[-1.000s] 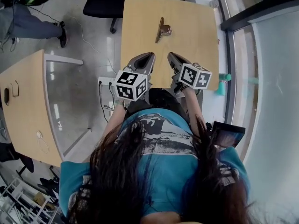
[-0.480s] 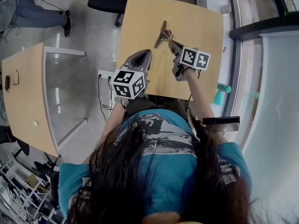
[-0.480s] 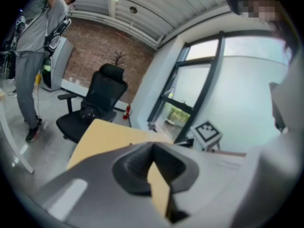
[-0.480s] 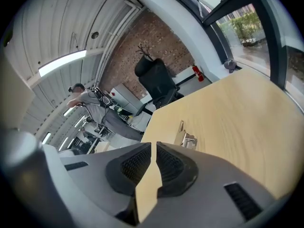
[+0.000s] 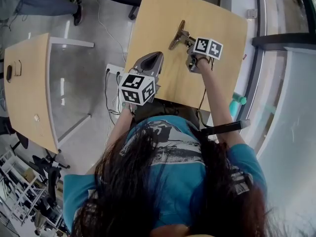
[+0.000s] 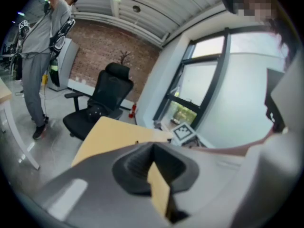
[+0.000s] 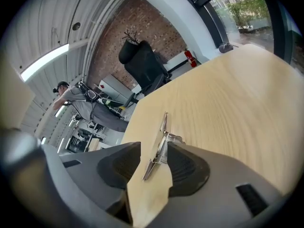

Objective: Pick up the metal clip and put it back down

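We see the metal clip (image 5: 178,35) resting on the far half of the table (image 5: 217,28), our right gripper (image 5: 188,40) at it, jaws just opened wide with the clip between them, our left gripper (image 5: 157,56) over the table's near half, jaws pressed together, empty

The right arm (image 5: 211,90) stretches forward. Its right gripper (image 5: 187,37) tilts down at the metal clip (image 5: 177,33). The jaws have just been opening and stand apart, with the clip's near end between them, unclamped. The left gripper (image 5: 157,56) hangs left of the clip and nearer the body, well apart from it, its jaw tips together on nothing.
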Demonstrator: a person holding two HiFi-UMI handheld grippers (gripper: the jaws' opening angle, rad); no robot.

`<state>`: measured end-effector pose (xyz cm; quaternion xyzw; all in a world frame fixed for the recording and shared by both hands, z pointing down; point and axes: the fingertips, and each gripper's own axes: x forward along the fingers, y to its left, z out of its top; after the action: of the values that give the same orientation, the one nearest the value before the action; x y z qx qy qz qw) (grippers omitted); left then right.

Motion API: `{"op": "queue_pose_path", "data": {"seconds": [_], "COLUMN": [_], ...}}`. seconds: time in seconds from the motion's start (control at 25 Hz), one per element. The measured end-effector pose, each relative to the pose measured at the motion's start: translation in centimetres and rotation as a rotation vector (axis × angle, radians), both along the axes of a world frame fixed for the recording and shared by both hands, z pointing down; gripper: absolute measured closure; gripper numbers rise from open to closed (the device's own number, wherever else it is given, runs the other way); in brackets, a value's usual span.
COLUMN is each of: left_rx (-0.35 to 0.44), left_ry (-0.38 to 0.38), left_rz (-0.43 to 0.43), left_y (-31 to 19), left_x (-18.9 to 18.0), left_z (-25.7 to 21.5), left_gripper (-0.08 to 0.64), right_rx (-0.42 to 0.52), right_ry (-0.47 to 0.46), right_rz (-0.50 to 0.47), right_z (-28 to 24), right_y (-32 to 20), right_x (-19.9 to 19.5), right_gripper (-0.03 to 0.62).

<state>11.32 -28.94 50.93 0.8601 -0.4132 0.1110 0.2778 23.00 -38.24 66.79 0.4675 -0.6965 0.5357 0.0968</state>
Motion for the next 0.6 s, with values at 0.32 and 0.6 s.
{"op": "queue_pose_path", "data": {"seconds": [0.32, 0.6], "left_rx": [-0.006, -0.006], "left_ry": [-0.025, -0.046], "left_rz": [-0.051, -0.069], "left_y": [0.3, 0.0], "left_x": [-2.3, -4.9], "left_z": [-0.1, -0.3], "left_gripper": [0.557, 0.557], "right_rx": [-0.105, -0.140], "right_ry": [-0.003, 0.014], "right_rz": [0.048, 0.092], "right_z": [3.3, 3.7], "right_y": [-1.0, -2.2], "right_x": [-0.2, -0.8], "right_gripper": [0.437, 0.439]}}
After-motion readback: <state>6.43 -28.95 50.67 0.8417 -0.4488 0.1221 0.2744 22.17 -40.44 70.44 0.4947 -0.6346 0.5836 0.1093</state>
